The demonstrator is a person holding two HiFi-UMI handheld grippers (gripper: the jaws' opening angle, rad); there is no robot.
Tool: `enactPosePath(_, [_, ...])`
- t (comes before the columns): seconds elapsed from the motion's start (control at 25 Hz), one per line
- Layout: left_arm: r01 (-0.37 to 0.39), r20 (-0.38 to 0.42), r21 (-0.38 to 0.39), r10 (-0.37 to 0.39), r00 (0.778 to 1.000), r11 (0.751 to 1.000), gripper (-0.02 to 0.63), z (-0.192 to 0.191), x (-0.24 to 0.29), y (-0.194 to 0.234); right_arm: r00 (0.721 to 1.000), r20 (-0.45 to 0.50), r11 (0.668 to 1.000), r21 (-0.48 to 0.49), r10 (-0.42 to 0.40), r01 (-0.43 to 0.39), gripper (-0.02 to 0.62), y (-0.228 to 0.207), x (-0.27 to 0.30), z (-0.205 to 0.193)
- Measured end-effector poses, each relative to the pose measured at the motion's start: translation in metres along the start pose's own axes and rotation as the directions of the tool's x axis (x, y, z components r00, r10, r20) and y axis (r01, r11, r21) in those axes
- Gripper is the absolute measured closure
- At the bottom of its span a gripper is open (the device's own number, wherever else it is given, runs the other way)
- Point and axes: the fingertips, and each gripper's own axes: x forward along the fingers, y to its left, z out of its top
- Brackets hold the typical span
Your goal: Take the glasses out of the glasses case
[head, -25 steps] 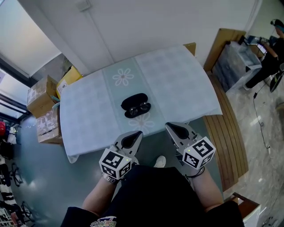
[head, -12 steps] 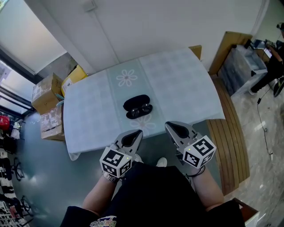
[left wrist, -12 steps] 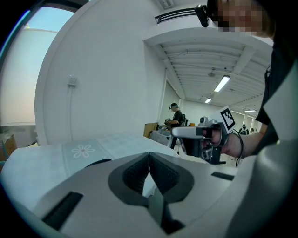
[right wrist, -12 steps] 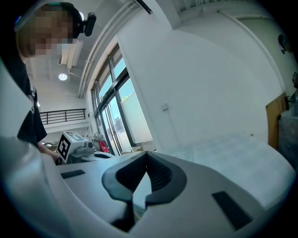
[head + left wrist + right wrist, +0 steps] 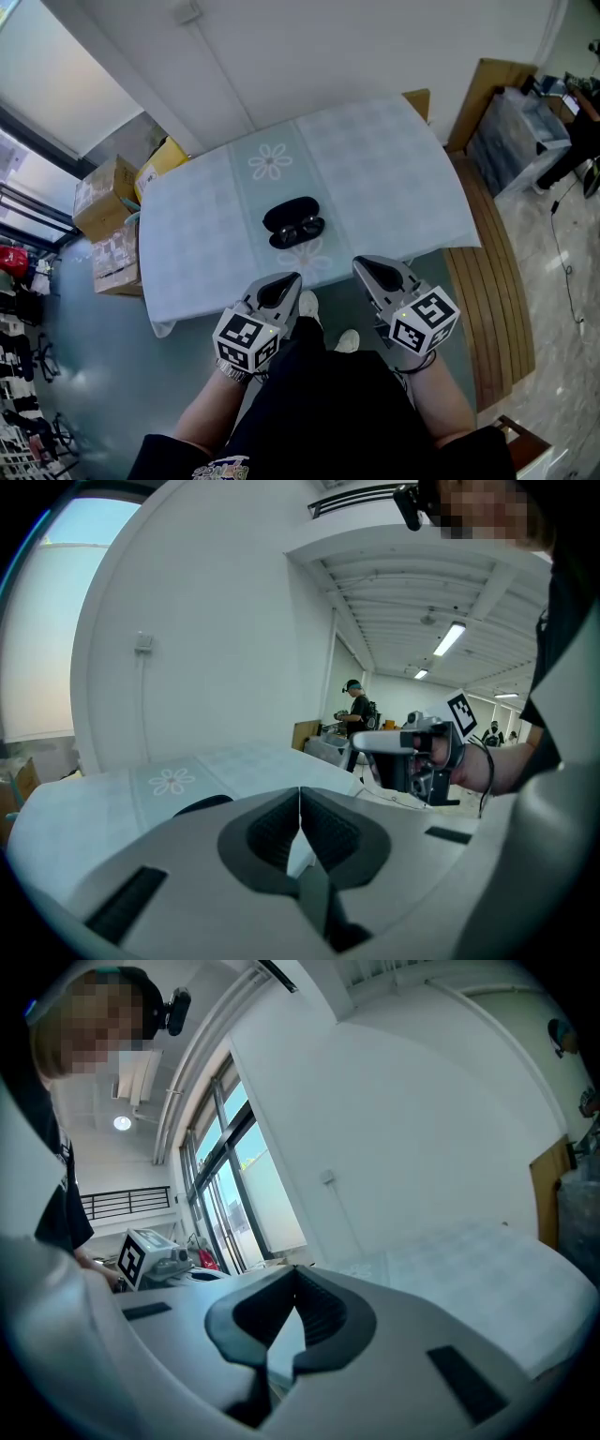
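A black glasses case (image 5: 294, 222) lies open on the pale checked tablecloth (image 5: 375, 159), near the table's front edge, with dark glasses inside it. In the left gripper view only a dark sliver of the case (image 5: 202, 804) shows over the jaw. My left gripper (image 5: 286, 282) is held in front of the table, below and slightly left of the case, jaws shut and empty. My right gripper (image 5: 361, 265) hangs to the right of it, also short of the table edge, shut on nothing.
Cardboard boxes (image 5: 108, 192) are stacked on the floor left of the table. A wooden bench (image 5: 487, 281) runs along its right side, with a storage bin (image 5: 511, 131) beyond. A white wall stands behind the table. The person's shoes (image 5: 309, 305) are beneath the table edge.
The view has shifted a little, so the table and case sit slightly right and lower. Both grippers hold the same pose, shut in front of the table.
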Motion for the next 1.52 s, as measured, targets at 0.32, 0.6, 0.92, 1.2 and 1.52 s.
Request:
enactPosePath(0.32, [0.005, 0.002, 0.000, -0.005, 1.000, 1.000, 0.577, -0.003, 0.004, 0.006, 1.000, 0.003, 1.000, -0.003, -0.022, 0.022, 0.572, 0.000, -0.001, -0.001])
enactPosePath(0.6, [-0.012, -0.004, 0.001, 0.012, 1.000, 1.000, 0.577, -0.006, 0.015, 0.028, 0.999, -0.026, 0.999, -0.005, -0.036, 0.036, 0.572, -0.009, 0.013, -0.002])
enactPosePath(0.92, [-0.023, -0.055, 0.007, 0.023, 0.998, 1.000, 0.577, -0.012, 0.039, 0.070, 0.997, -0.070, 0.999, 0.019, -0.039, 0.040, 0.572, -0.025, 0.052, -0.004])
enactPosePath(1.2, [0.003, -0.128, 0.030, 0.001, 0.992, 1.000, 0.575, -0.024, 0.068, 0.101, 0.993, -0.109, 0.997, 0.056, -0.052, 0.059, 0.572, -0.045, 0.086, -0.015])
enactPosePath(1.52, [0.053, -0.266, 0.166, -0.007, 0.964, 0.985, 0.575, -0.051, 0.100, 0.125, 0.986, -0.150, 0.991, 0.102, -0.074, 0.089, 0.572, -0.060, 0.110, -0.031])
